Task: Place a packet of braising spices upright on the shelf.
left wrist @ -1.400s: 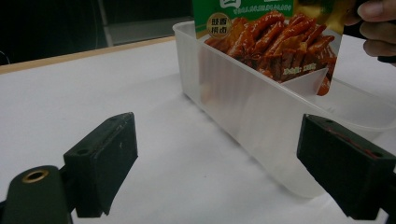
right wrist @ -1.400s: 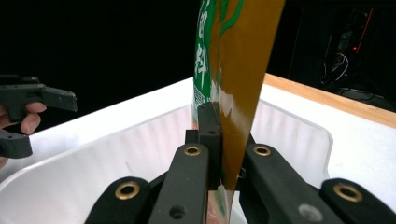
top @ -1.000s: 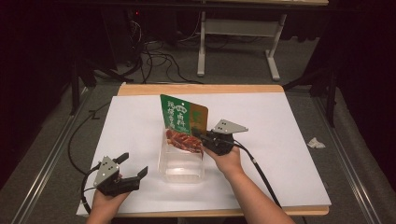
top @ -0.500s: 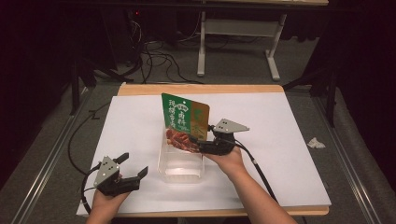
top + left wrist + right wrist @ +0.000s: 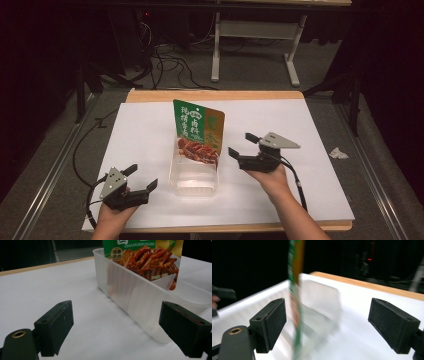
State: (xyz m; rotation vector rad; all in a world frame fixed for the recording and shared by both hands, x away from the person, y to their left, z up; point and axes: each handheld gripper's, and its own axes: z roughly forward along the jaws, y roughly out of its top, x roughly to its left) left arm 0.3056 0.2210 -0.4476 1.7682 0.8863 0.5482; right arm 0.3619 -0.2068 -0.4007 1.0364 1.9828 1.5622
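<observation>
While snack pouch [image 5: 199, 132] leans in clear tub [image 5: 194, 186], right gripper [image 5: 244, 144] just released beside it, left gripper [image 5: 141, 177] spread, apart.

In the right gripper view, the right gripper [image 5: 325, 326] had just been opening, and its two black jaws stood wide apart with nothing pressed between them. Ahead stood a blurred, edge-on green and orange snack pouch [image 5: 295, 290] in a clear plastic rectangular container [image 5: 322, 302]. Both rested on the white-covered, wood-edged bench [image 5: 367, 297].
</observation>
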